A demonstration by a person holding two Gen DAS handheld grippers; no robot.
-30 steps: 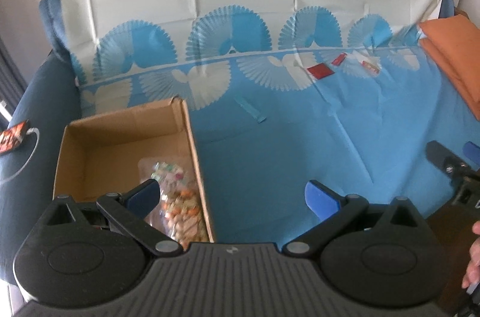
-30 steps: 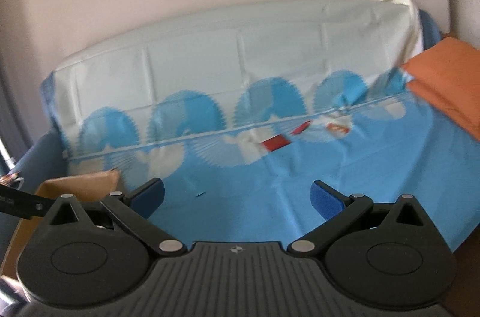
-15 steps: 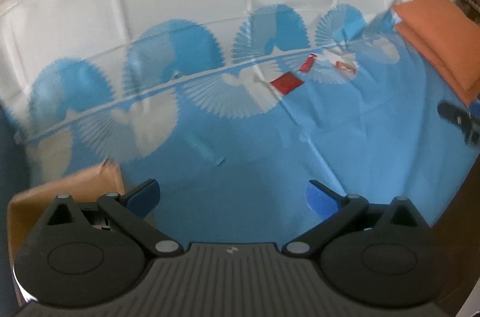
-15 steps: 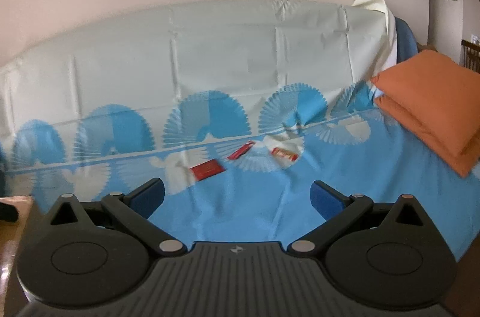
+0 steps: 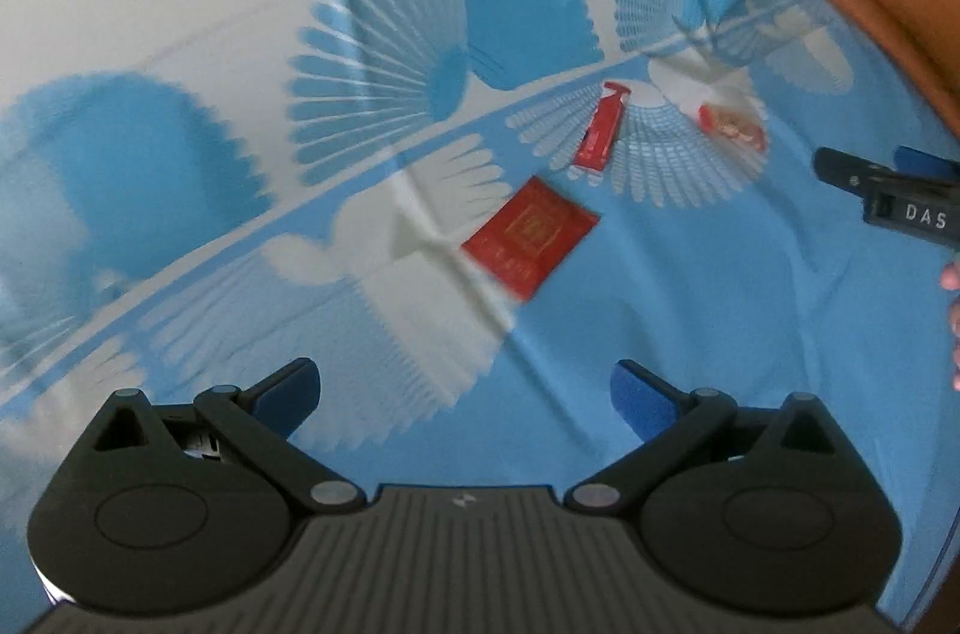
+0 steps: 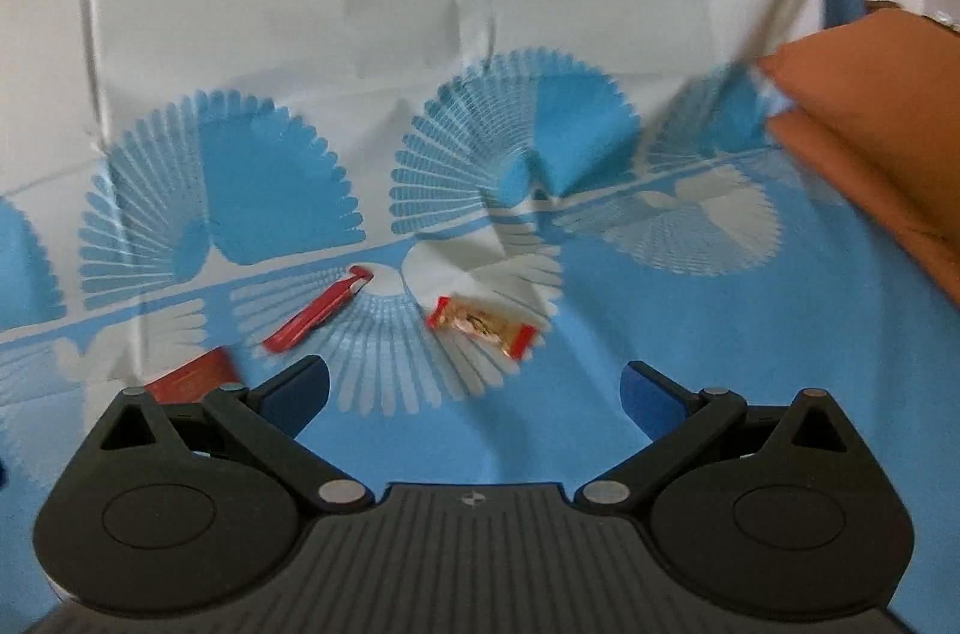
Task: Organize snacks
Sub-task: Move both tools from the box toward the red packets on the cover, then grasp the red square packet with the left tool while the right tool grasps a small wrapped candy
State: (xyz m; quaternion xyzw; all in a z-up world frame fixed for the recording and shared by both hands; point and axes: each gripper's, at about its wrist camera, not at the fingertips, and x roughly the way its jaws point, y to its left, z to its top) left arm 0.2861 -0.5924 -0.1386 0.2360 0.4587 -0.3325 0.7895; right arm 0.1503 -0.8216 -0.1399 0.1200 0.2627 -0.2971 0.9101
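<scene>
Your left gripper (image 5: 465,391) has its 2 blue fingers (image 5: 288,388) spread wide apart, with nothing between them. Under it lies the blue and white cloth (image 5: 690,310). A flat red packet (image 5: 531,229) lies on the cloth ahead of those fingers. Past it lies a thin red stick packet (image 5: 603,126), and to the right of that a clear snack packet with red ends (image 5: 732,126).

Your right gripper (image 6: 477,391) is spread wide too and holds nothing. The clear snack packet (image 6: 483,325) lies just ahead of it, between the 2 fingertips. The thin red stick packet (image 6: 318,313) is to its left. The flat red packet (image 6: 192,373) peeks out behind the left finger. 2 orange cushions (image 6: 870,105) are stacked at the right.
</scene>
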